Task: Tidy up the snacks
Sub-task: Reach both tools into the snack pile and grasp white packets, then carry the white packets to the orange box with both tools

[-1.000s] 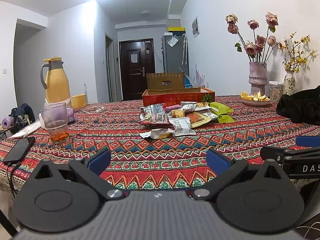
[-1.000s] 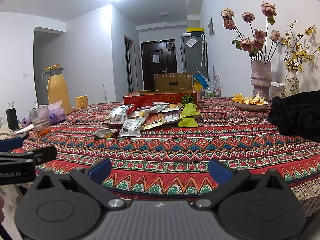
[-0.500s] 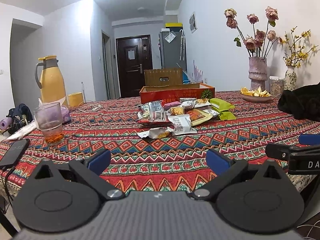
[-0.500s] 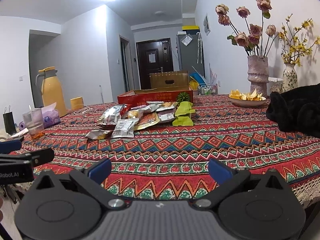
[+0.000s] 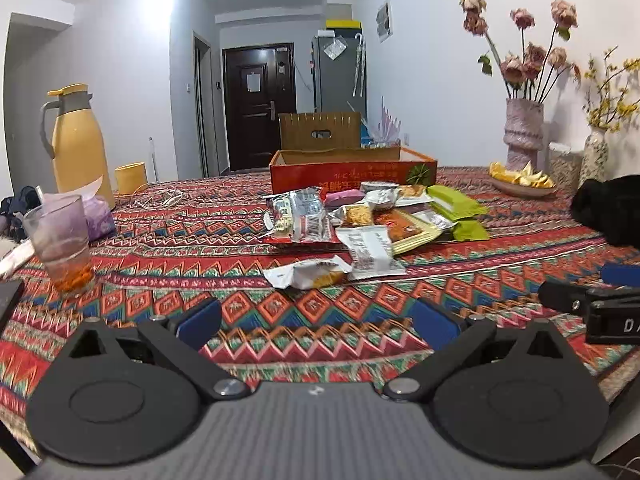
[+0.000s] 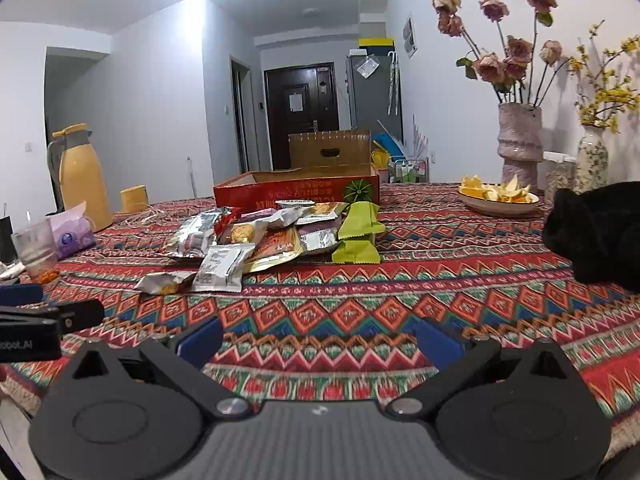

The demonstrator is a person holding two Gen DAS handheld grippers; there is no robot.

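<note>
A heap of snack packets (image 5: 360, 224) lies in the middle of the patterned tablecloth, also seen in the right wrist view (image 6: 272, 240). Behind it stands an open red cardboard box (image 5: 352, 170) (image 6: 296, 192). The nearest packet is a crumpled white one (image 5: 308, 274) (image 6: 164, 282). Two green packets (image 6: 356, 232) lie at the heap's right. My left gripper (image 5: 316, 322) is open and empty over the near table edge. My right gripper (image 6: 318, 338) is open and empty, to the right of the left one.
A glass with orange bits (image 5: 60, 244) and a yellow thermos (image 5: 78, 144) stand at the left. A black cloth bundle (image 6: 596, 232), a plate of orange peel (image 6: 496, 196) and flower vases (image 6: 518, 144) are at the right. A phone (image 5: 8, 296) lies at the left edge.
Both grippers have moved forward over the table edge, closer to the snack heap. Both stay open and empty.
</note>
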